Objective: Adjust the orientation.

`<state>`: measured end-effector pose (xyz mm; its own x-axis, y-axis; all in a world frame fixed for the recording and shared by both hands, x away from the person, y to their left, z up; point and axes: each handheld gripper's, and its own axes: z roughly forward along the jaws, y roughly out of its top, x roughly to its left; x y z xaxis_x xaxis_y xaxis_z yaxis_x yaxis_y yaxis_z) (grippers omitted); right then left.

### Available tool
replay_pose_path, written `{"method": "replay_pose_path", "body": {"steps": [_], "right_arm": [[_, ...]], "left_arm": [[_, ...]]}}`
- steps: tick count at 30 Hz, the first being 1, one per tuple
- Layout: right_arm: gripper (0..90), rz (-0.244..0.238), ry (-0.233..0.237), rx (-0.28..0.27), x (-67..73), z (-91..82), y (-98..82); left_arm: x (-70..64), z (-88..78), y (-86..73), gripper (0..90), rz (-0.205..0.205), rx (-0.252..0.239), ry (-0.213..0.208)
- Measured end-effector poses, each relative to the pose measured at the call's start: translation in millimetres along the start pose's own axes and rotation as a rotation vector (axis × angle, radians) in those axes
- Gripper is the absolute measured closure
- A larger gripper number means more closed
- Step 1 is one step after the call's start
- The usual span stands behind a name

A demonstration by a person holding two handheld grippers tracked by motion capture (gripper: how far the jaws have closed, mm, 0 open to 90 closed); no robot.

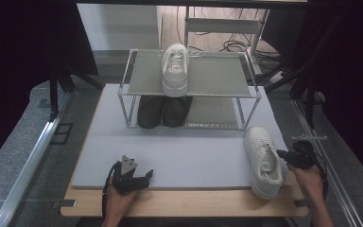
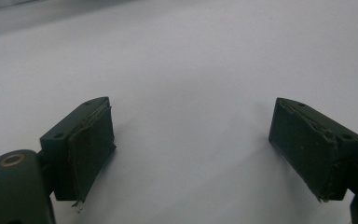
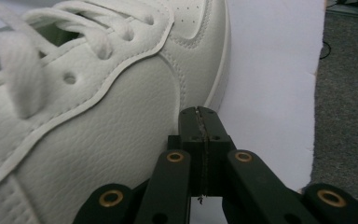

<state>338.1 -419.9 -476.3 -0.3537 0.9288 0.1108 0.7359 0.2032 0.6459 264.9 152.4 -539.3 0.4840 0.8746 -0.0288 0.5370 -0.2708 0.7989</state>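
Note:
A white sneaker (image 1: 263, 161) lies on the grey mat (image 1: 189, 156) at the front right, its heel over the mat's front edge. My right gripper (image 1: 280, 153) is shut, its tips right beside the shoe's outer side. In the right gripper view the two jaws press together with nothing between them, and my right gripper (image 3: 200, 116) sits against the white sneaker (image 3: 88, 121) wall. My left gripper (image 1: 149, 176) rests at the mat's front left. In the left gripper view my left gripper (image 2: 191, 140) stands open over bare mat.
A metal shoe rack (image 1: 189, 90) stands at the back of the mat. Another white sneaker (image 1: 175, 70) sits on its top shelf, and a pair of dark shoes (image 1: 164, 111) on the lower level. The wooden table edge (image 1: 184, 202) runs along the front.

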Motion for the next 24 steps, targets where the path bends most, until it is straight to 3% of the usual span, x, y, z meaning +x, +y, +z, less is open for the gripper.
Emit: {"method": "replay_pose_path", "body": {"steps": [5,7,16,24], "right_arm": [[90.0,-0.011,0.022,-0.002,6.8,2.0,0.6],[90.0,-0.019,0.003,0.004,10.7,1.8,1.1],[90.0,-0.037,0.065,-0.006,24.8,4.7,1.7],[90.0,-0.055,0.078,-0.006,35.6,6.5,2.2]], "left_arm": [[0.0,0.0,0.0,13.7,0.0,0.0,0.0],[0.0,-0.1,0.1,13.7,0.0,0.001,0.0],[0.0,0.0,0.0,13.8,0.0,0.0,0.0],[0.0,0.0,0.0,13.7,0.0,0.0,0.001]]}}
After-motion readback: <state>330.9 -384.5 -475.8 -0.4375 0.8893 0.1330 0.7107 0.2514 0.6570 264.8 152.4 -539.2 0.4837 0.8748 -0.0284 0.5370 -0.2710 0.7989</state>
